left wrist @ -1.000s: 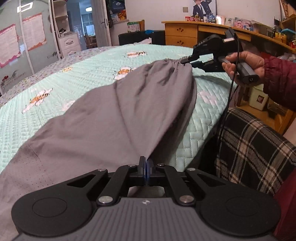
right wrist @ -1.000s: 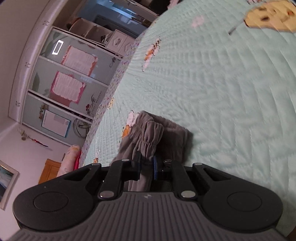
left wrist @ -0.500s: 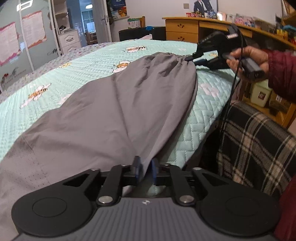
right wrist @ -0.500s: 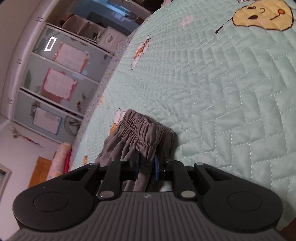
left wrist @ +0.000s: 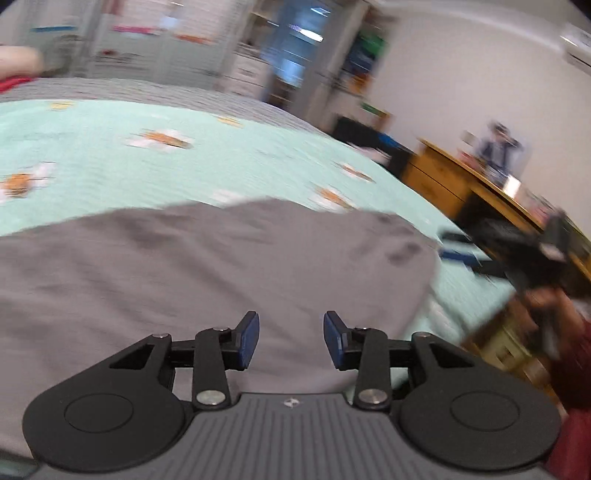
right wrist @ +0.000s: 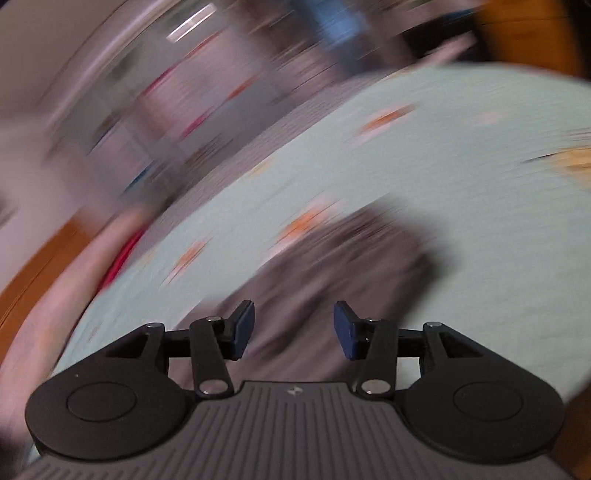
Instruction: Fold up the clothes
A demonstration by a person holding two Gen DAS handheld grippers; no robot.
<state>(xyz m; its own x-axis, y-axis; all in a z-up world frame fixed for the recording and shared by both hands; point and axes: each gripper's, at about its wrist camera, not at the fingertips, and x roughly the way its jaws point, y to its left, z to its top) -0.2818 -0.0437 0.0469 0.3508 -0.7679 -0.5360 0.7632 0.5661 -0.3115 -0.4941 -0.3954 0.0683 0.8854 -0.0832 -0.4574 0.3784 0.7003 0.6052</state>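
Grey cloth, a pair of trousers [left wrist: 207, 266], spread flat over the mint-green quilt [left wrist: 110, 147] of the bed, filling the lower half of the left wrist view. Waist end of the trousers toward the desk [left wrist: 454, 177], bunched a little, resting on the quilt near the bed's edge. Left gripper [left wrist: 290, 339] above the trousers, blue-padded fingers [left wrist: 246, 341] spread wide apart, nothing between them, grey cloth showing through the gap. Whether the tips touch the cloth: cannot tell. Right gripper [left wrist: 458, 247] at the desk side of the trousers in the left wrist view, blurred, just beyond the waist end, blue tips apart from the cloth, carried by a hand [left wrist: 546, 299] with a dark red sleeve [left wrist: 576, 362].

In the right wrist view, everything smeared by motion. Right gripper [right wrist: 293, 330] with its fingers [right wrist: 242, 330] likewise spread wide, holding nothing. Trousers [right wrist: 332, 280] ahead of it as a brownish-grey heap on the quilt [right wrist: 461, 155], dark at the far end, running back under the gap between the fingers. Orange and white flower prints [left wrist: 159, 138] scattered over the quilt on the far side of the trousers. Wardrobe doors with pink sheets [left wrist: 129, 29] beyond the bed, out of focus. Wooden desk along the white wall, small things on top too blurred to name.
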